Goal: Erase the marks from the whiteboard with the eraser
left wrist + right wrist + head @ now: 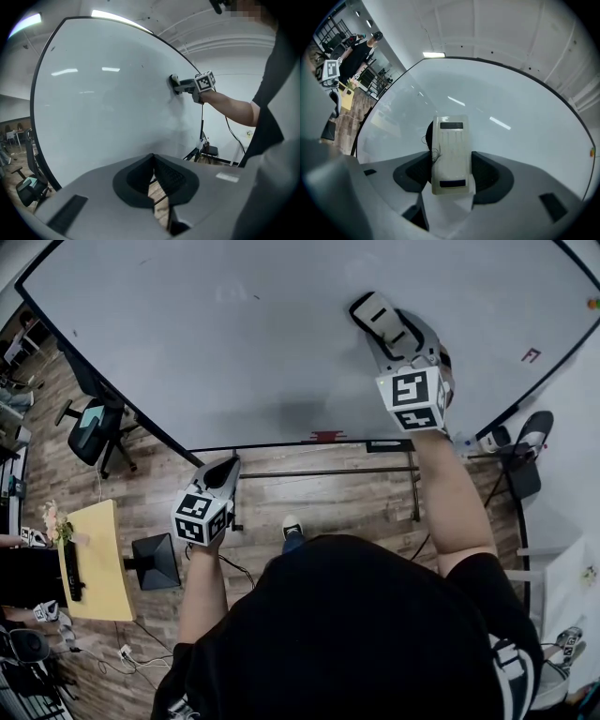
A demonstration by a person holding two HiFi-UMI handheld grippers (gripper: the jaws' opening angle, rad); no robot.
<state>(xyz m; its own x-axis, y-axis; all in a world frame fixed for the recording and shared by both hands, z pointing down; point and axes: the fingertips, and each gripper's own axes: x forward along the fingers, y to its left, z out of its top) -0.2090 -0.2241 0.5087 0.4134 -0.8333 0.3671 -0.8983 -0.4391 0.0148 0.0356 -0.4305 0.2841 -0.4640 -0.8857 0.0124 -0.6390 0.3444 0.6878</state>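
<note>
Eraser [450, 154] is clamped between the jaws of your right gripper [403, 345], with its face against the whiteboard [234, 352] toward the board's right side. Your left gripper [153, 174] is held below the board's lower edge, clear of it, jaws closed together and empty.
</note>
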